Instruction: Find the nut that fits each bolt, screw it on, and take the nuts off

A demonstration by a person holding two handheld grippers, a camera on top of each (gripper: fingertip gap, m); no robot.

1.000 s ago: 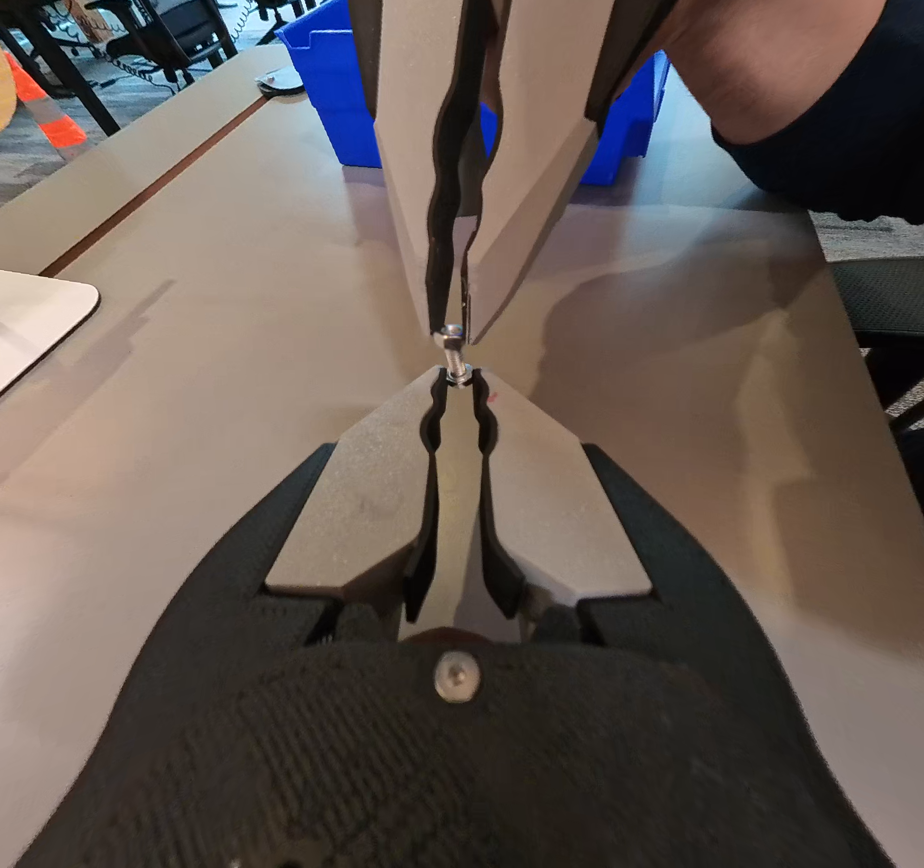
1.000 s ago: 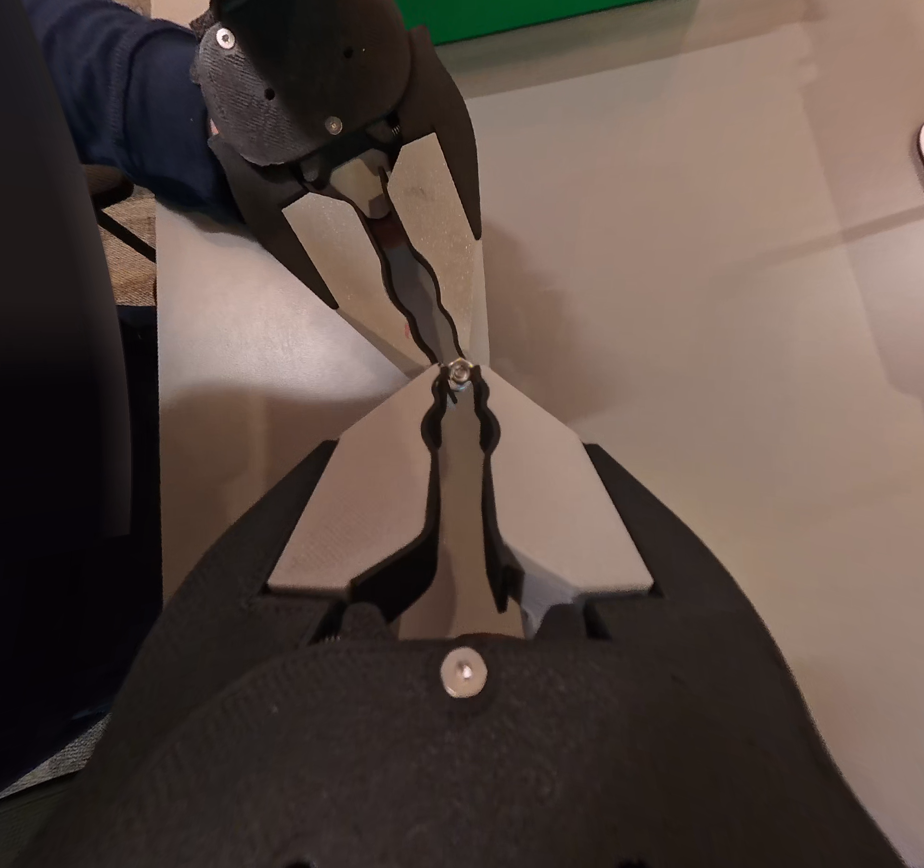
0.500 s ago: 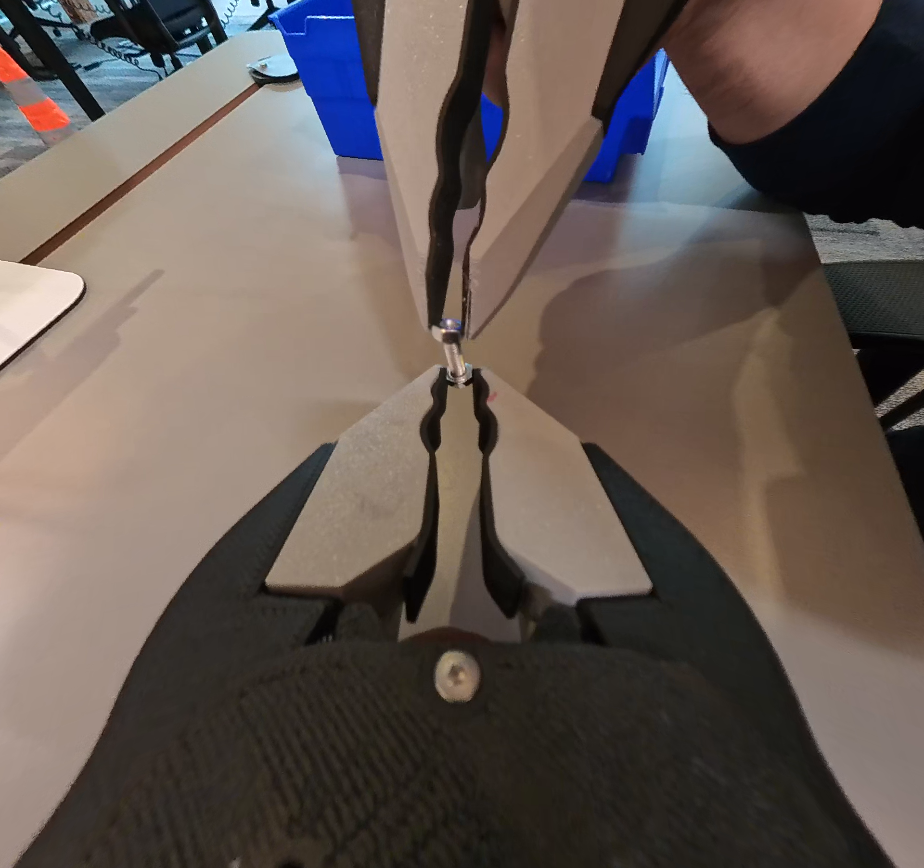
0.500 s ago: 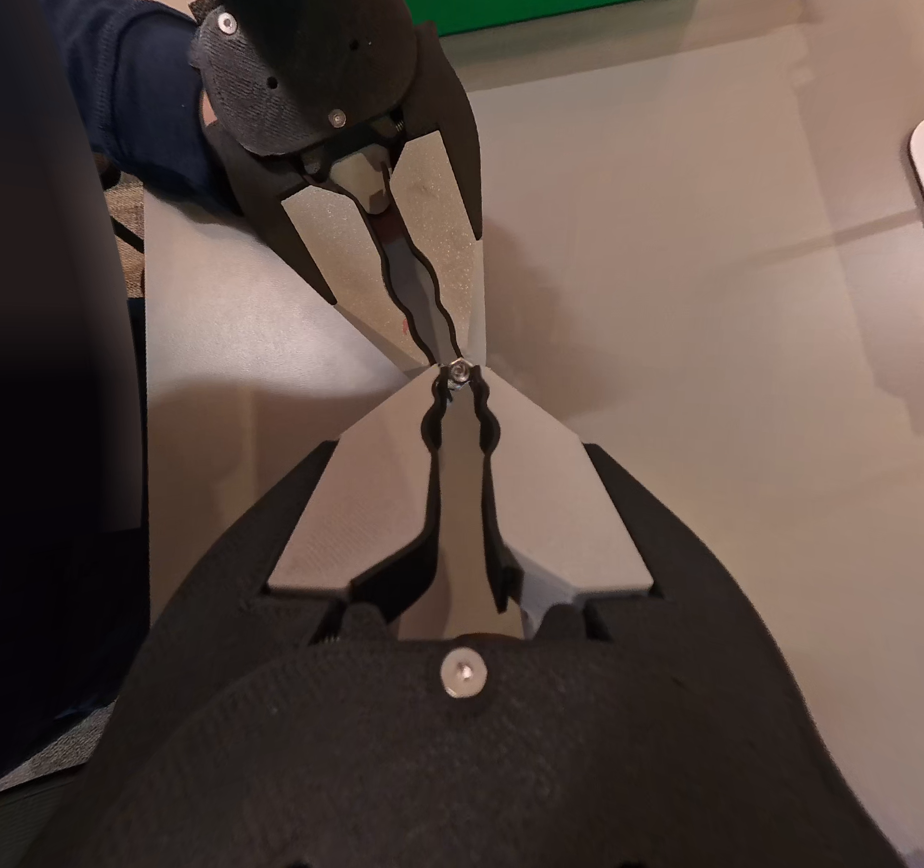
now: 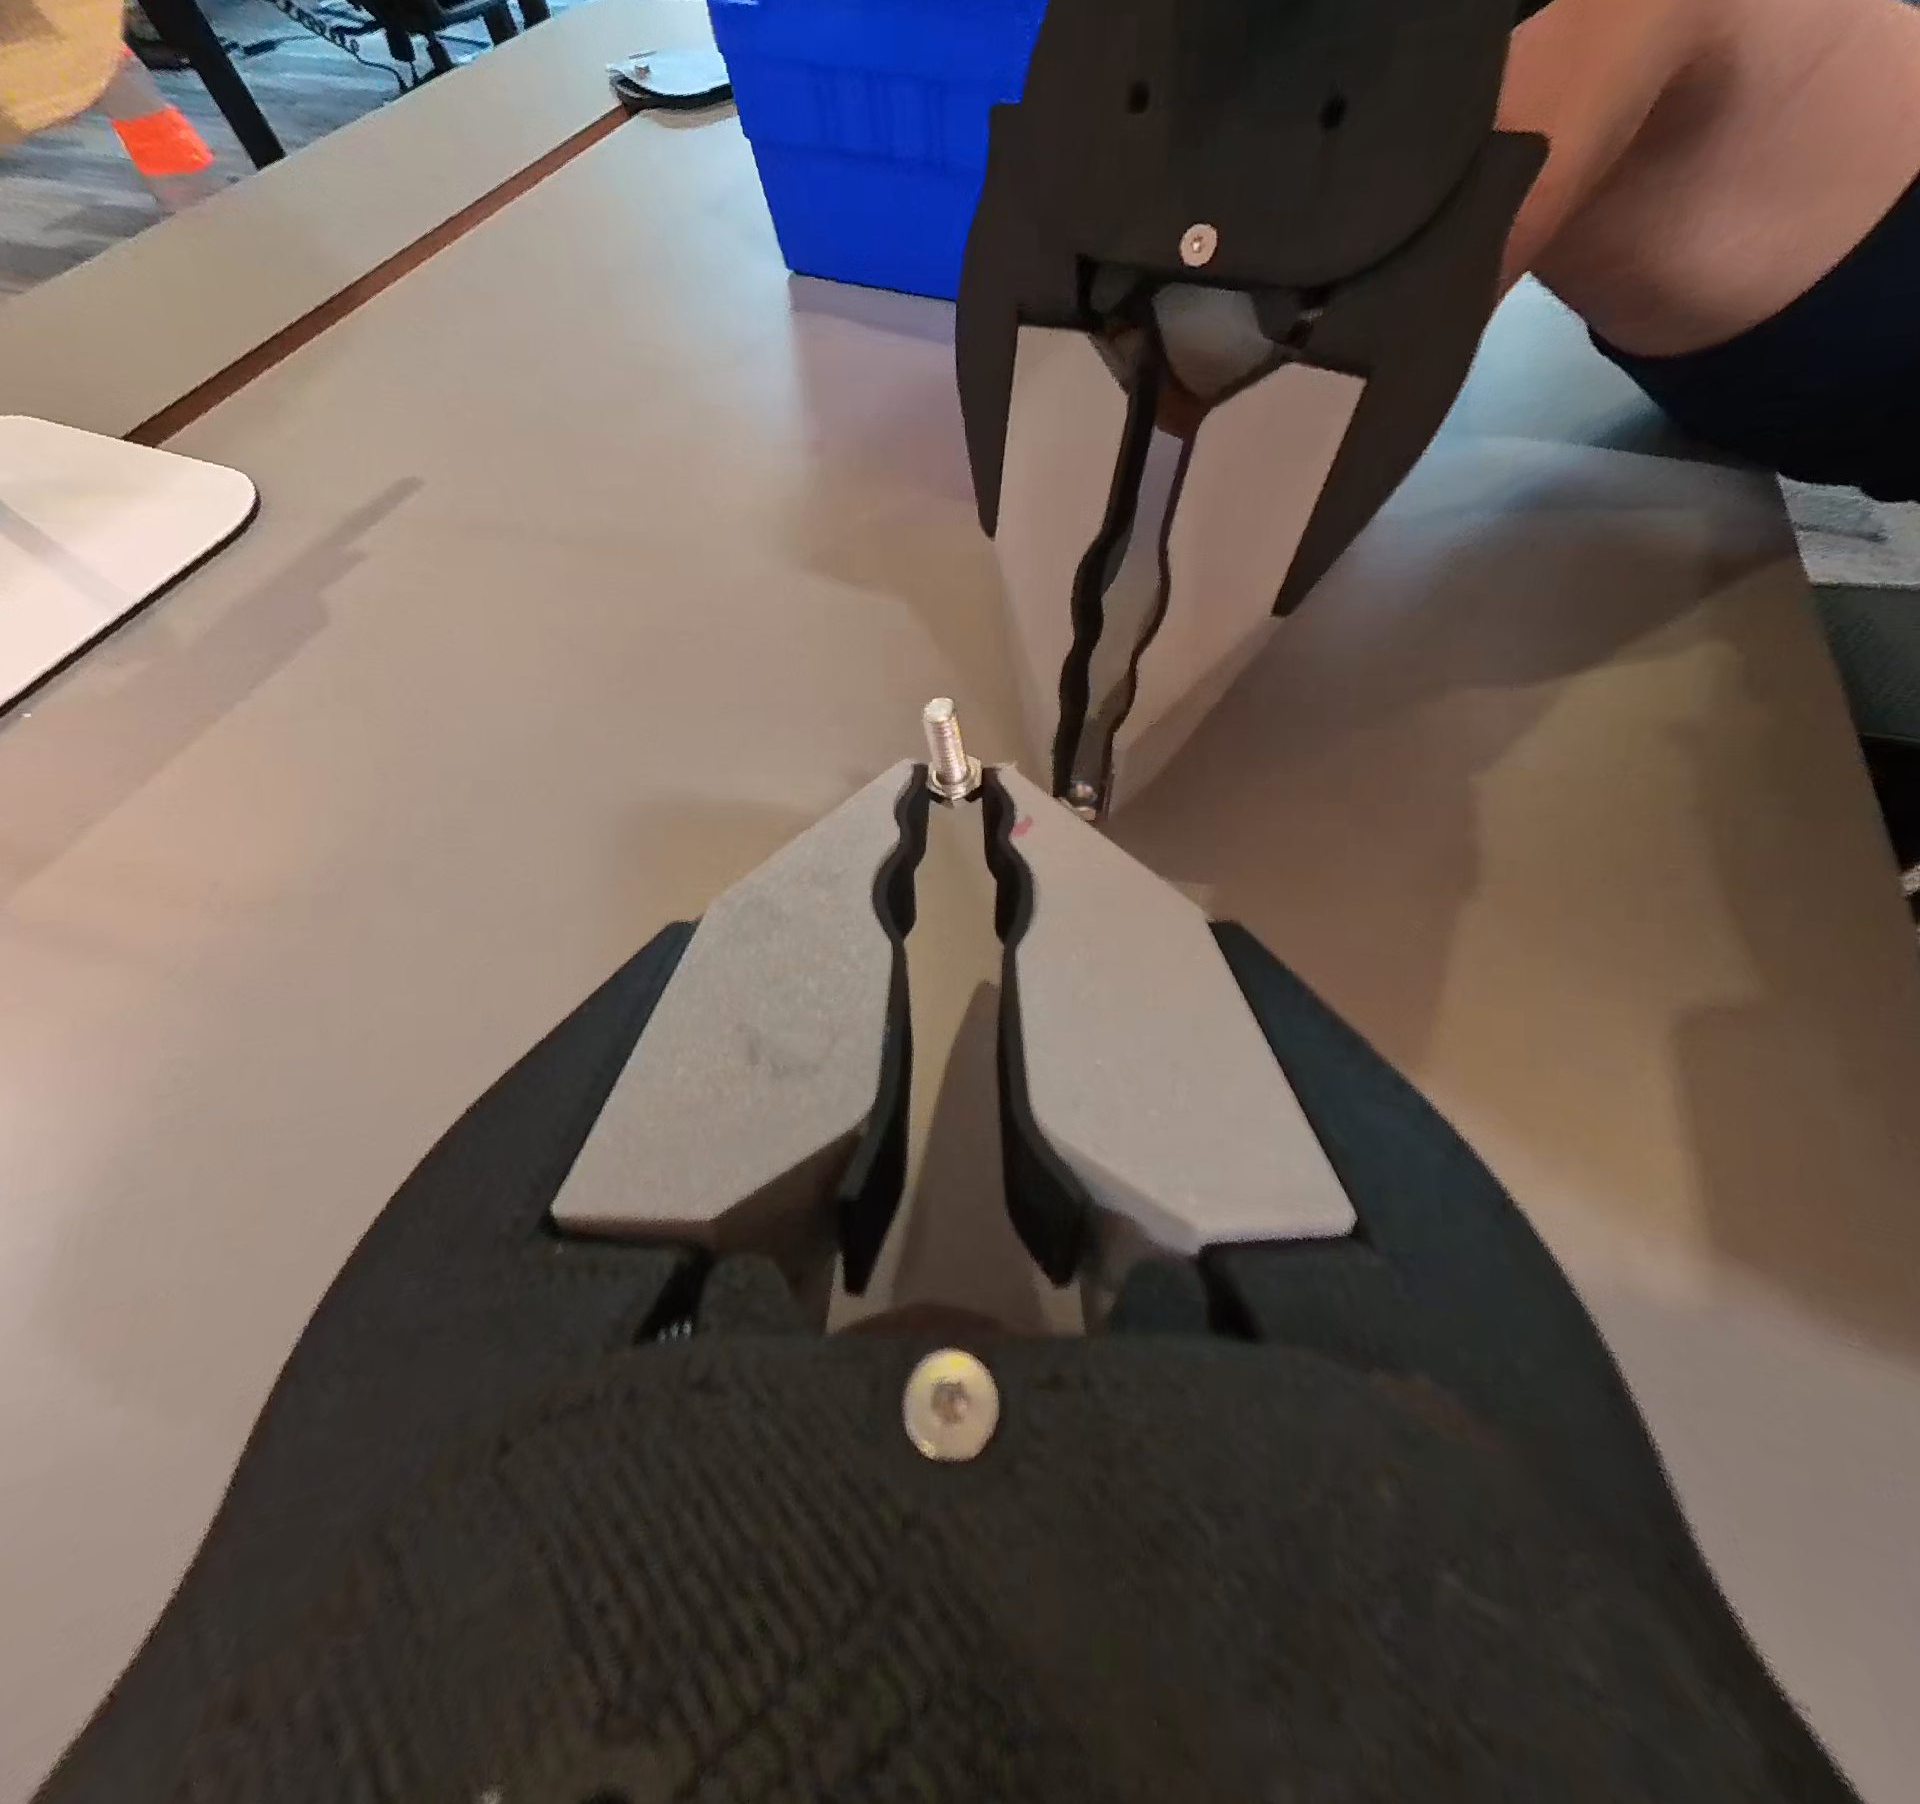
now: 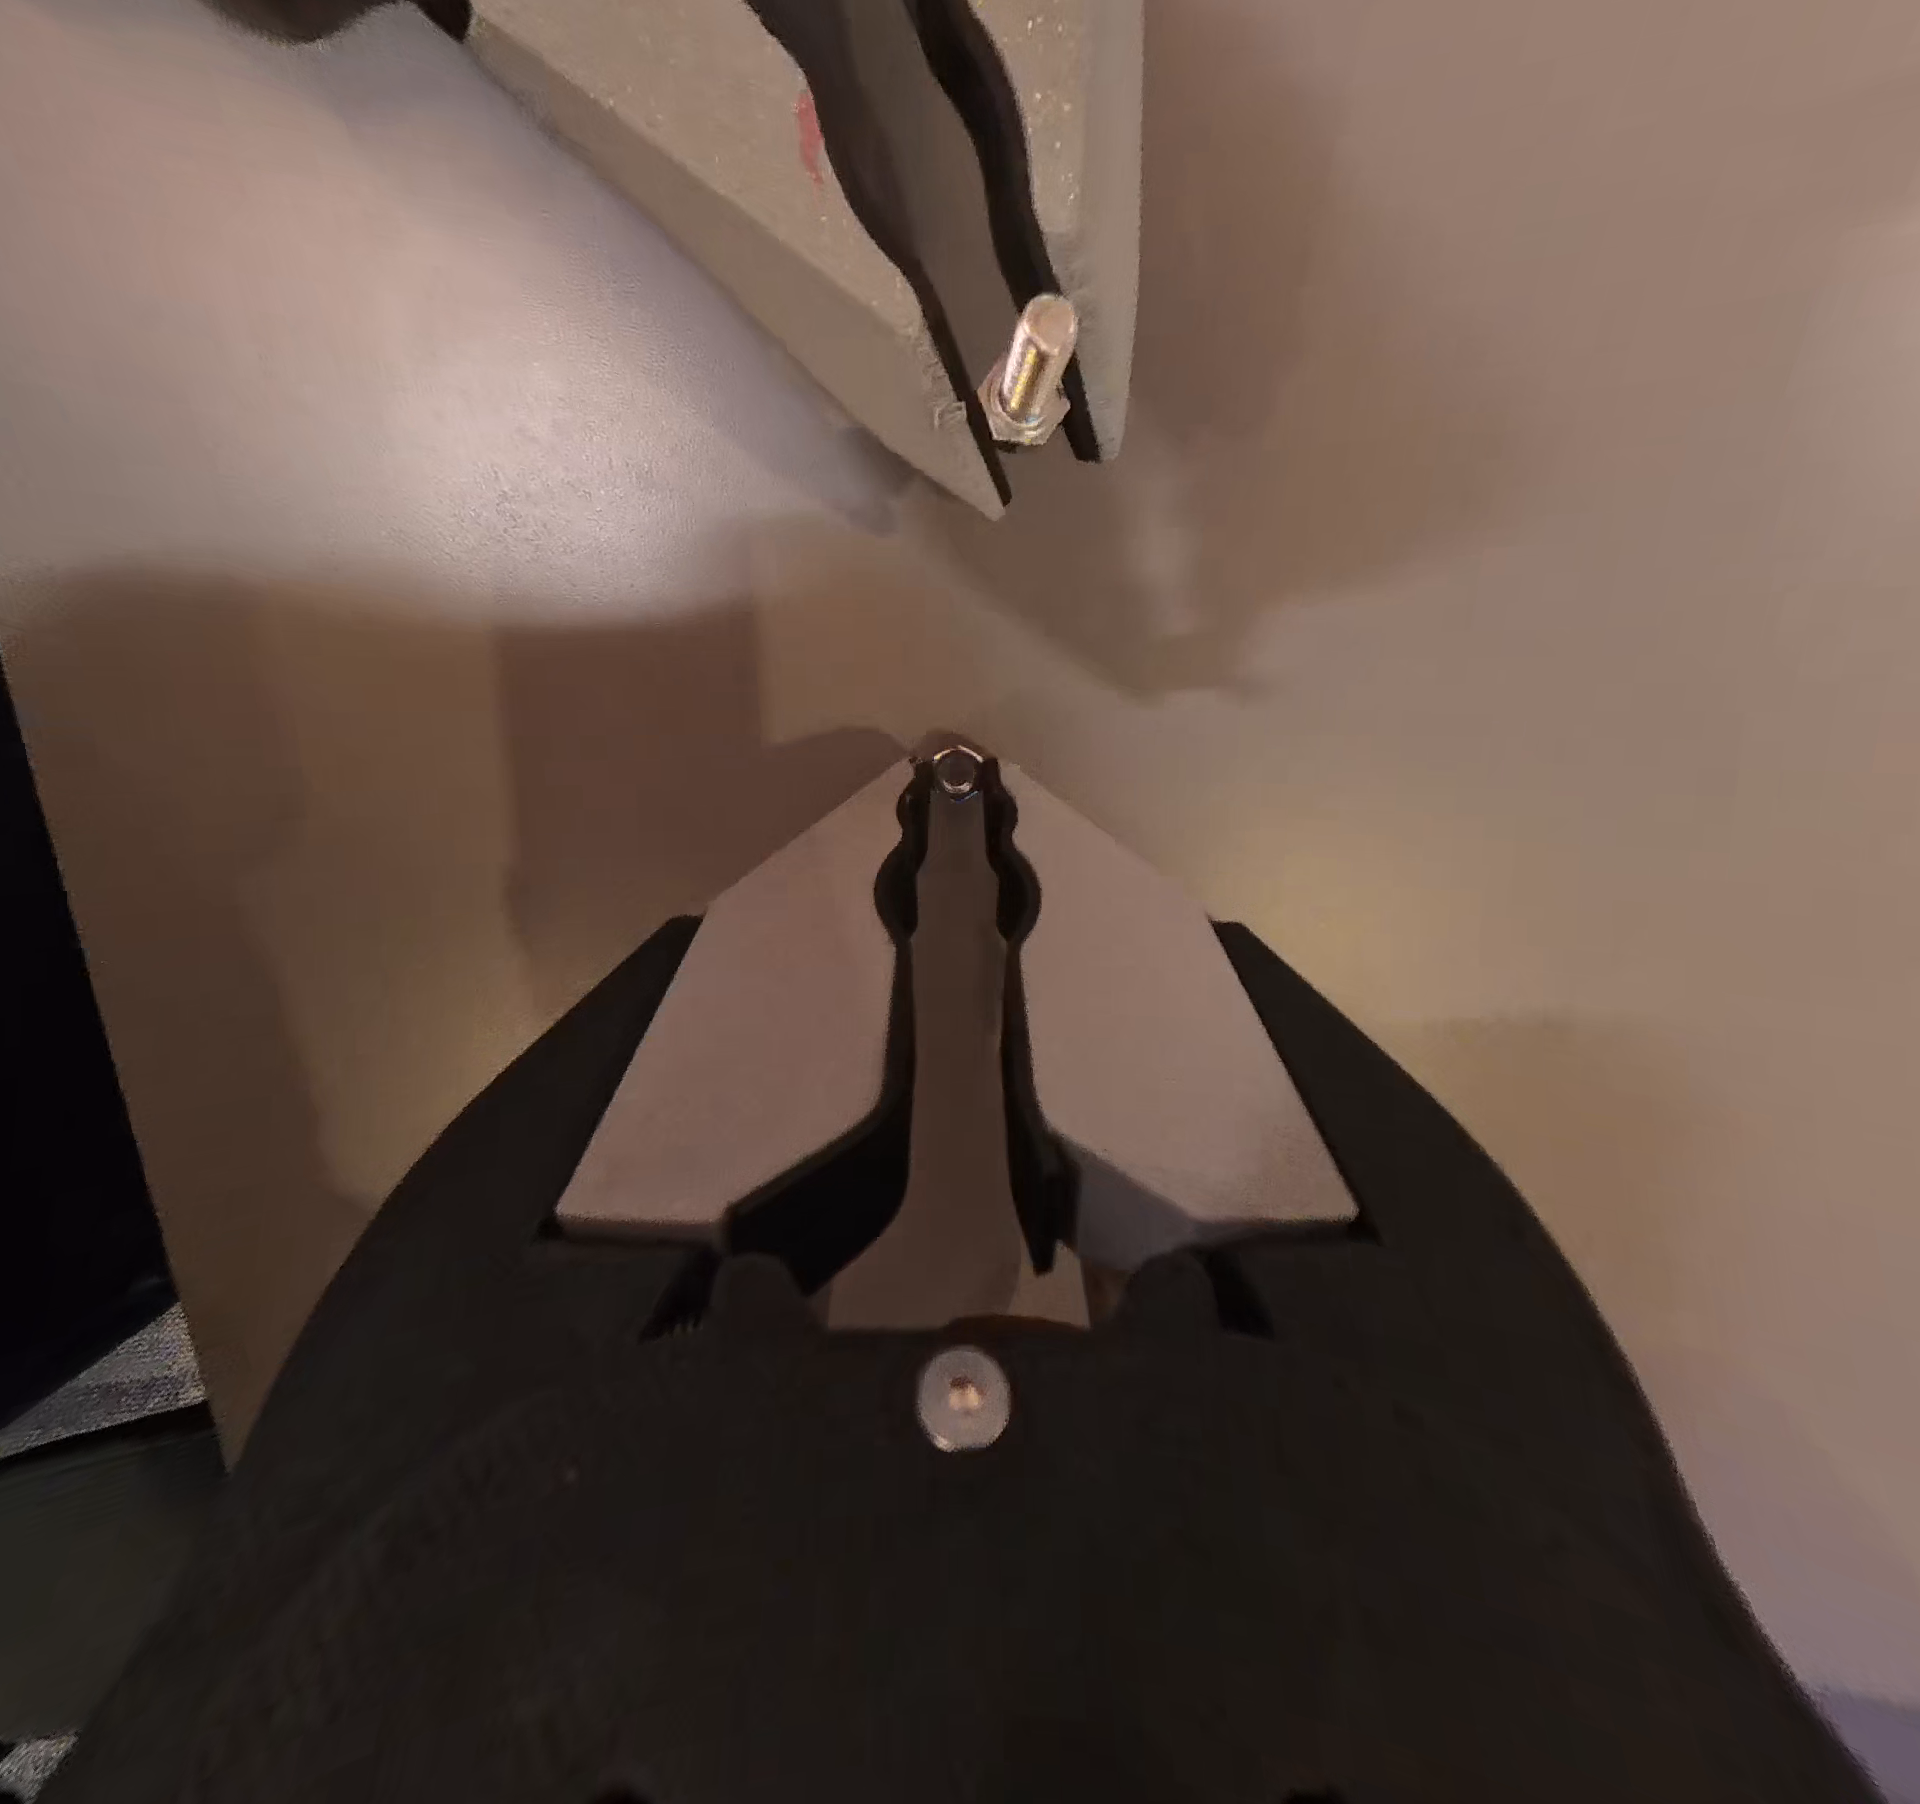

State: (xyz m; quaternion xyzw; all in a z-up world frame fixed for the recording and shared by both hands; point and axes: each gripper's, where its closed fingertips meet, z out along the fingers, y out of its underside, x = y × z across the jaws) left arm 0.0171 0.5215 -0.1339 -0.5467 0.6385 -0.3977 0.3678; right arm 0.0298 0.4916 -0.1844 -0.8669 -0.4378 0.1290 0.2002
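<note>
My left gripper [image 5: 954,786] is shut on the hex head of a small silver bolt [image 5: 943,741]. The bare threaded shaft stands up out of its tips. My right gripper [image 6: 958,769] is shut on a small silver nut [image 6: 958,778], held apart from the bolt. In the left wrist view the right gripper [image 5: 1083,798] reaches down from the upper right. Its tips are just right of my left fingertips, with the nut [image 5: 1083,794] a glint between them. In the right wrist view the left gripper [image 6: 1029,445] hangs at the top with the bolt [image 6: 1031,367] in its tips.
Both grippers hover over a brown-grey table [image 5: 520,611]. A blue bin [image 5: 883,92] stands at the back, with a small round object [image 5: 665,81] to its left. A white flat pad [image 5: 94,528] lies at the left edge. A person's hand [image 5: 1683,92] holds the right gripper. Across from one pair of fingers to the other is roughly 6 cm.
The right gripper was at the bolt's upper end, in line with the left. It has now come off to the right with the nut, and the threaded shaft is bare.
</note>
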